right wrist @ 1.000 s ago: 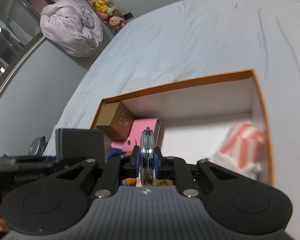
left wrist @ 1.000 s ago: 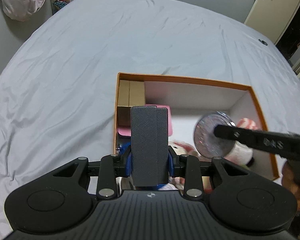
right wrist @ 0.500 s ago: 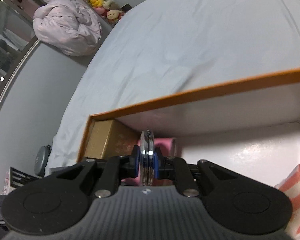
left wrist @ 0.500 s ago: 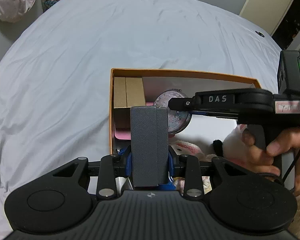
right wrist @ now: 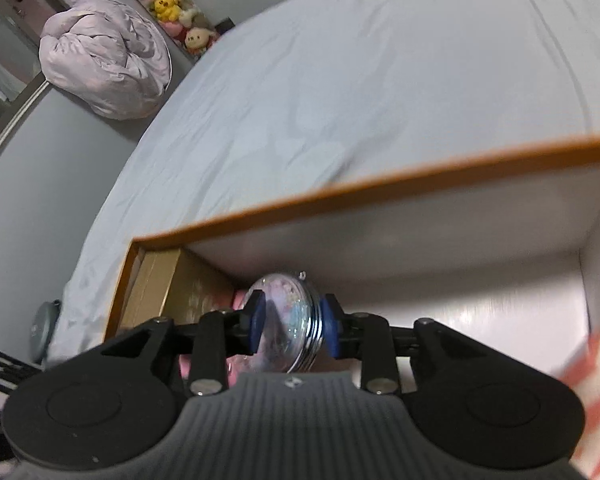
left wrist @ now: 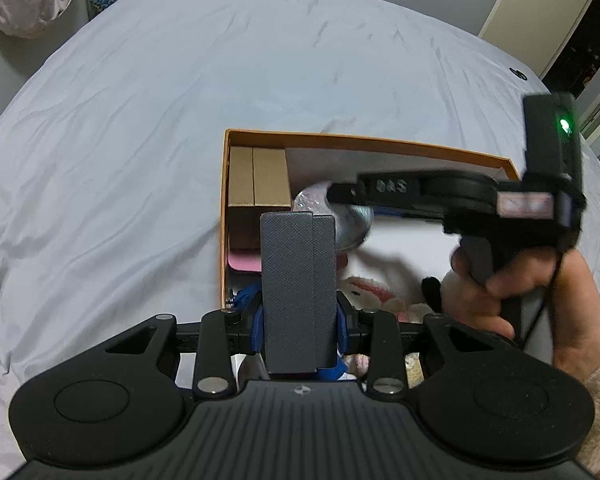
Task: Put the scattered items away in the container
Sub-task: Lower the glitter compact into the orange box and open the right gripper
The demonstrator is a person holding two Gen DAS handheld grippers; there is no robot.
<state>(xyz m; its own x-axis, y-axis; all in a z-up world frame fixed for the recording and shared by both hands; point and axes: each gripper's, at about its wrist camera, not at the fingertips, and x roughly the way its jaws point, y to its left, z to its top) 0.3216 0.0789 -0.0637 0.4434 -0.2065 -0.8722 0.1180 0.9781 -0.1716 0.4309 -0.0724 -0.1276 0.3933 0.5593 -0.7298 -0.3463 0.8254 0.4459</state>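
Note:
An orange-rimmed box [left wrist: 364, 143] with white inner walls lies on the bed. My left gripper [left wrist: 298, 316] is shut on a grey rectangular case [left wrist: 298, 288], held upright over the box's near left corner. My right gripper [right wrist: 290, 322] is inside the box near its back left; its jaws have parted and a round glittery disc [right wrist: 286, 322] tilts between the blue pads [right wrist: 257, 320]. The disc [left wrist: 340, 216] and right gripper [left wrist: 336, 194] also show in the left wrist view, beside the case.
In the box are a brown carton [left wrist: 260, 178], a pink item [left wrist: 244, 260], a blue item [left wrist: 246, 294] and a white-and-pink plush toy [left wrist: 376, 292]. A red-and-white striped item [right wrist: 592, 384] lies at the right. The grey bedsheet [left wrist: 140, 120] surrounds the box.
My right gripper moved left and down into the box, then its jaws parted and the disc tipped from edge-on to slanted. My left gripper keeps the case almost still.

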